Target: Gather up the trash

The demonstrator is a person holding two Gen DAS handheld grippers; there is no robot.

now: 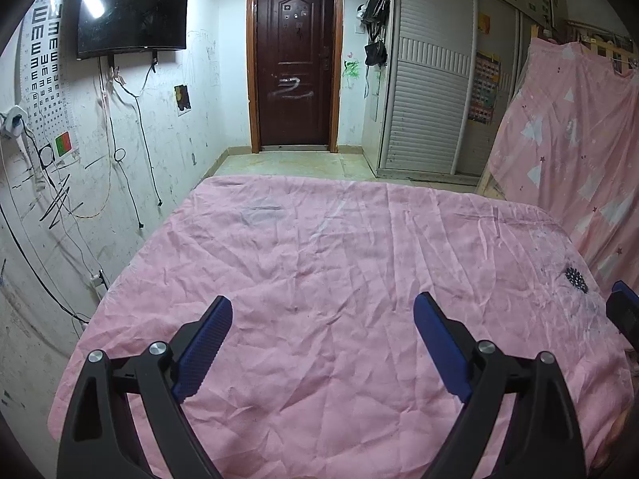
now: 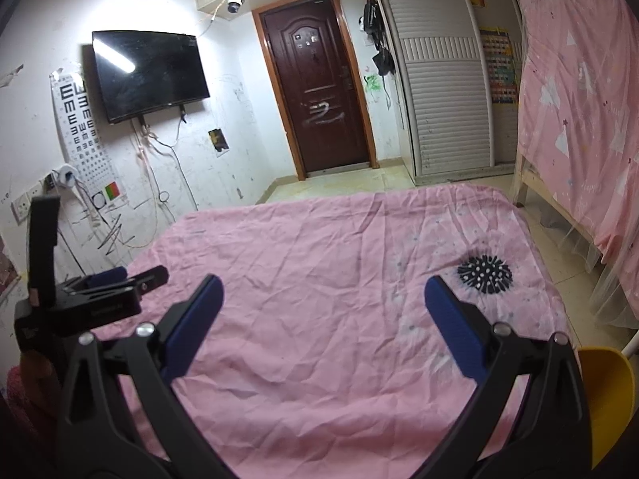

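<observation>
A wrinkled pink sheet (image 1: pixel 319 247) covers the flat surface in front of me, also filling the right wrist view (image 2: pixel 319 247). No loose scrap or wrapper shows on it; the only mark is a black spiky print (image 2: pixel 484 273), seen too in the left wrist view (image 1: pixel 576 278). My left gripper (image 1: pixel 322 303) hovers over the near part of the sheet, open, nothing between its blue pads. My right gripper (image 2: pixel 324 283) is likewise open and holds nothing. From the right wrist view the left gripper (image 2: pixel 120 279) sits at the far left; from the left one a right-gripper finger (image 1: pixel 623 307) peeks in at the right edge.
A yellow plastic container (image 2: pixel 607 391) sits low at the right, off the sheet. A pink curtain (image 2: pixel 579 99) on a wooden frame hangs to the right. Beyond lie tiled floor (image 1: pixel 295 163), a dark door (image 1: pixel 295 64), white wardrobes (image 1: pixel 427 80) and a wall TV (image 1: pixel 131 8) with dangling cables.
</observation>
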